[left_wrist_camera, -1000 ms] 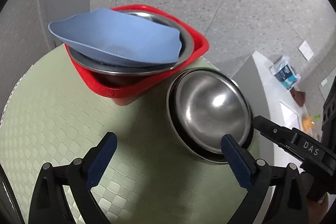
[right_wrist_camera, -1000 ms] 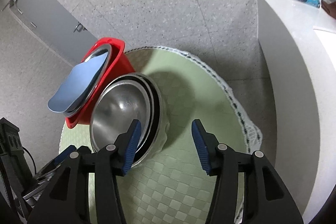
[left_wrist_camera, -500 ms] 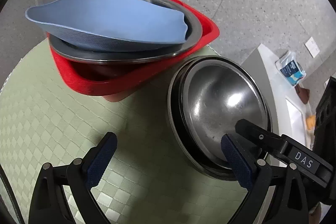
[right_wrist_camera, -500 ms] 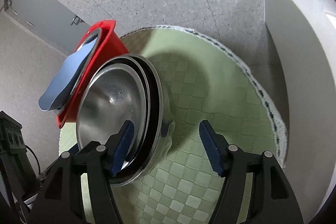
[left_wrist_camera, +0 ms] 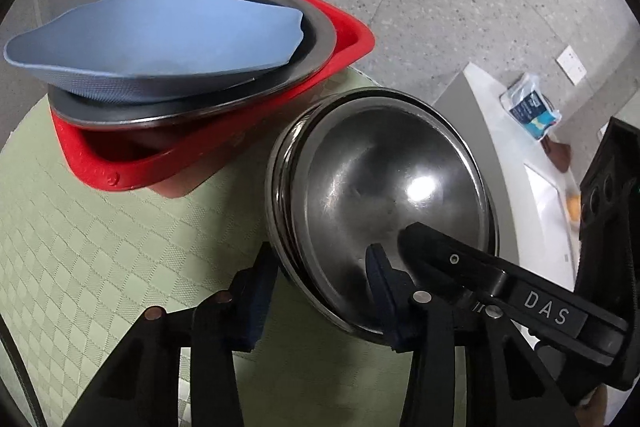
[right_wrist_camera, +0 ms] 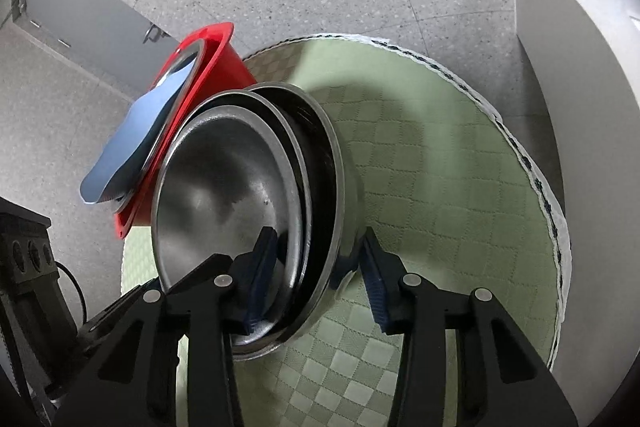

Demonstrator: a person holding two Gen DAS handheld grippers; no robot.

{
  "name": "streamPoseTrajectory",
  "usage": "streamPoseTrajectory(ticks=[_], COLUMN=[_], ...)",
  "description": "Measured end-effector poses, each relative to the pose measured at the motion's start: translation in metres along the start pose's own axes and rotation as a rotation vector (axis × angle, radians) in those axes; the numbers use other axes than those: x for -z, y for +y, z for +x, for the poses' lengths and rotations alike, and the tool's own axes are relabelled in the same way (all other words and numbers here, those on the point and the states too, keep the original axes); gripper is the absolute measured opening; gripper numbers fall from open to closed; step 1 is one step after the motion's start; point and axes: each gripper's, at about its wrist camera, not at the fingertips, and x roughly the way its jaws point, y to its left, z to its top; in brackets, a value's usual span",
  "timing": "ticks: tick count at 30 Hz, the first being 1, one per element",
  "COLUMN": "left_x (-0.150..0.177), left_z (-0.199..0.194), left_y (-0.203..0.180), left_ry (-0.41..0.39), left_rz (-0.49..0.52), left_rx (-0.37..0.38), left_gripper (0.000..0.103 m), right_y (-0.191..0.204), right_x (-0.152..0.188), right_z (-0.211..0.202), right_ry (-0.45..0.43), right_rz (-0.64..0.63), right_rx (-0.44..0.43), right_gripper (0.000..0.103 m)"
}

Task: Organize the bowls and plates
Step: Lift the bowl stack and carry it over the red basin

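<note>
A stack of nested steel bowls [left_wrist_camera: 384, 195] [right_wrist_camera: 240, 203] sits on the round green table. My left gripper [left_wrist_camera: 320, 287] straddles the stack's near rim, one finger outside, one inside the top bowl, closed on it. My right gripper [right_wrist_camera: 316, 279] straddles the rim from the other side, one finger inside, one outside against the wall. The right gripper's finger [left_wrist_camera: 460, 263] shows in the left wrist view. Behind stands a red basin [left_wrist_camera: 224, 143] [right_wrist_camera: 212, 55] holding a steel plate [left_wrist_camera: 312, 43] and a blue plate [left_wrist_camera: 152, 39] [right_wrist_camera: 132, 143].
The green checked tablecloth [left_wrist_camera: 100, 247] [right_wrist_camera: 440, 187] covers the round table; its edge [right_wrist_camera: 532, 179] curves on the right. A white counter [left_wrist_camera: 516, 163] [right_wrist_camera: 568, 39] with a blue packet [left_wrist_camera: 532, 107] stands beyond. Grey speckled floor lies around.
Both grippers have moved in onto the bowl stack and narrowed from wide open to gripping its rim from opposite sides.
</note>
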Motion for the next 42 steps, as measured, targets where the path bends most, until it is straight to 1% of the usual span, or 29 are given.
streamPoseTrajectory(ticks=[2, 5, 9, 11, 15, 16, 17, 20, 25, 30, 35, 38, 42], left_x=[-0.001, 0.000, -0.001, -0.006, -0.014, -0.020, -0.020, -0.034, -0.046, -0.054, -0.070, -0.089, -0.103], left_z=[-0.003, -0.009, -0.033, -0.049, -0.077, -0.087, -0.093, -0.113, -0.133, -0.138, -0.125, -0.109, -0.096], left_y=[0.000, -0.009, -0.015, -0.019, -0.021, -0.019, -0.016, -0.001, 0.029, 0.062, 0.082, 0.089, 0.099], left_ry=[-0.003, -0.017, -0.055, -0.076, -0.121, -0.144, -0.152, -0.178, -0.205, -0.190, -0.147, -0.117, -0.089], left_rz=[0.000, 0.013, 0.044, 0.059, 0.071, 0.073, 0.075, 0.061, 0.023, -0.006, -0.039, -0.057, -0.070], left_rx=[0.005, 0.011, 0.027, 0.031, 0.029, 0.030, 0.030, 0.024, 0.003, -0.033, -0.053, -0.058, -0.058], left_gripper=[0.041, 0.041, 0.041, 0.041, 0.041, 0.041, 0.041, 0.041, 0.041, 0.041, 0.041, 0.041, 0.041], right_y=[0.001, 0.004, 0.012, 0.019, 0.042, 0.048, 0.057, 0.081, 0.120, 0.144, 0.163, 0.165, 0.164], right_x=[0.004, 0.008, 0.008, 0.005, -0.007, -0.011, -0.017, -0.031, -0.048, -0.058, -0.066, -0.070, -0.077], right_z=[-0.003, -0.010, -0.030, -0.042, -0.065, -0.069, -0.073, -0.076, -0.059, -0.031, 0.004, 0.023, 0.042], right_ry=[-0.004, -0.016, -0.052, -0.075, -0.118, -0.126, -0.140, -0.156, -0.141, -0.110, -0.060, -0.027, 0.006], right_rz=[0.000, 0.007, -0.002, -0.010, -0.031, -0.042, -0.060, -0.094, -0.130, -0.159, -0.178, -0.176, -0.160], right_rx=[0.003, -0.002, -0.006, -0.008, -0.017, -0.019, -0.022, -0.034, -0.059, -0.077, -0.078, -0.076, -0.080], right_gripper=[0.042, 0.042, 0.042, 0.042, 0.042, 0.042, 0.042, 0.042, 0.042, 0.042, 0.042, 0.042, 0.042])
